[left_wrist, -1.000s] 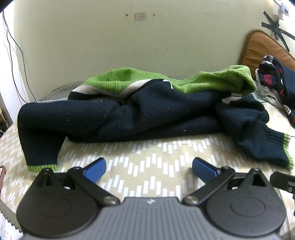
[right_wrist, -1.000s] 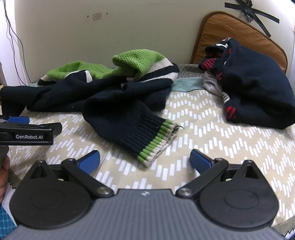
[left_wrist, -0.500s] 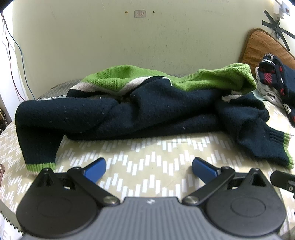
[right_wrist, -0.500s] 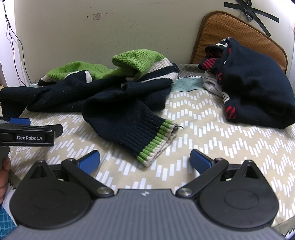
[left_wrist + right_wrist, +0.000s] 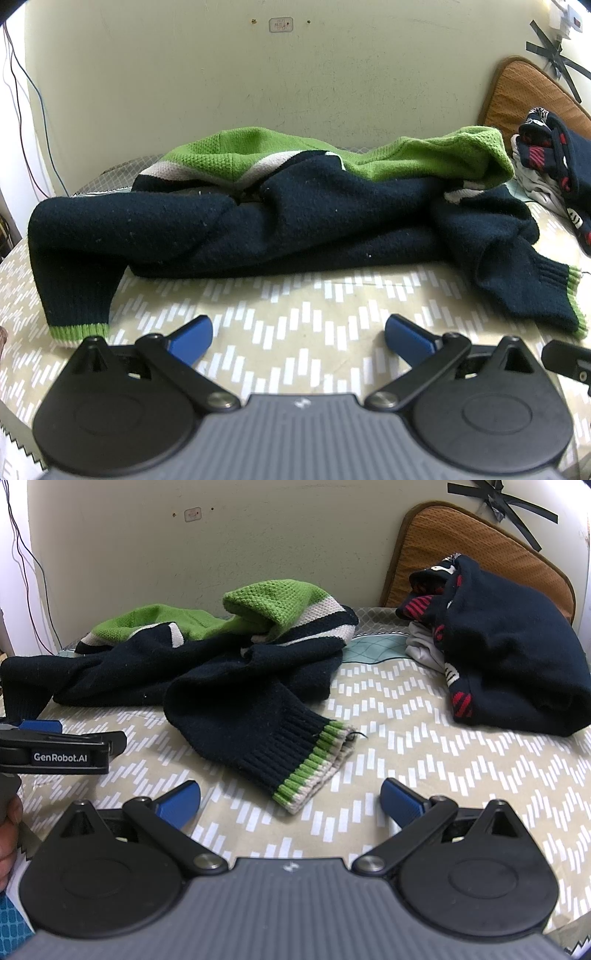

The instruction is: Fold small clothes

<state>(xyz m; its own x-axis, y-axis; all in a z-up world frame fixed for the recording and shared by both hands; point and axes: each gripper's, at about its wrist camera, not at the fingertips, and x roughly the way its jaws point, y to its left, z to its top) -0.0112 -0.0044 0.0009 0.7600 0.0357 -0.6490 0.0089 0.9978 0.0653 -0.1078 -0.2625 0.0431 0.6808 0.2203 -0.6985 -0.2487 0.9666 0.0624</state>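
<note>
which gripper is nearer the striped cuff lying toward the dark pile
Right. The right gripper sits just short of the striped cuff, open. The left gripper is off to its left, facing the sweater's middle.

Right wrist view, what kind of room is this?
Probably a bedroom: clothes lie on a patterned bedsheet, a brown cushion leans on the plain wall, and a sweater awaits folding.

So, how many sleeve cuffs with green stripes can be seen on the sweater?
2. One cuff hangs at the table's left edge; the other cuff lies on the table near the right gripper.
</note>
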